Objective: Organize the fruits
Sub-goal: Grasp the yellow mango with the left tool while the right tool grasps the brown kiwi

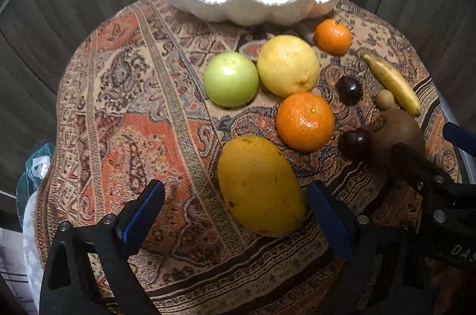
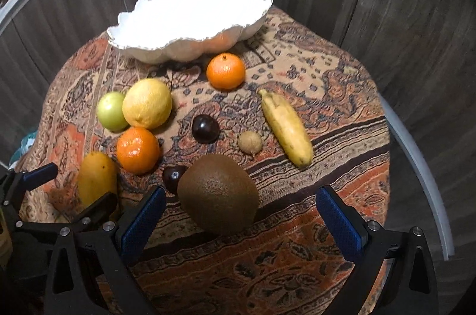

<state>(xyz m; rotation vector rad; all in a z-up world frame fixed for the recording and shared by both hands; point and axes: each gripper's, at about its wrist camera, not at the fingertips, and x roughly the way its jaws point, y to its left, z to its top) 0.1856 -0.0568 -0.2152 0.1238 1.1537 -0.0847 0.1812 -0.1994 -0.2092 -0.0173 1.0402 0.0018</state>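
Note:
A white scalloped bowl (image 1: 253, 2) (image 2: 187, 29) stands empty at the far side of the round table. Fruits lie in front of it: green apple (image 1: 230, 78), yellow citrus (image 1: 287, 65), two oranges (image 1: 305, 121) (image 1: 332, 36), mango (image 1: 258, 184), banana (image 2: 287, 127), two dark plums (image 2: 205, 128) (image 2: 172, 178), a small brown fruit (image 2: 250, 142) and a kiwi (image 2: 218, 193). My left gripper (image 1: 235, 214) is open, its jaws either side of the mango's near end. My right gripper (image 2: 241, 214) is open around the kiwi's near side.
A patterned orange and brown cloth (image 1: 134, 136) covers the table and hangs over its edges. Dark wood panels surround it. A teal bag (image 1: 32, 169) lies off the left edge. The right gripper shows at the right in the left wrist view (image 1: 431, 154).

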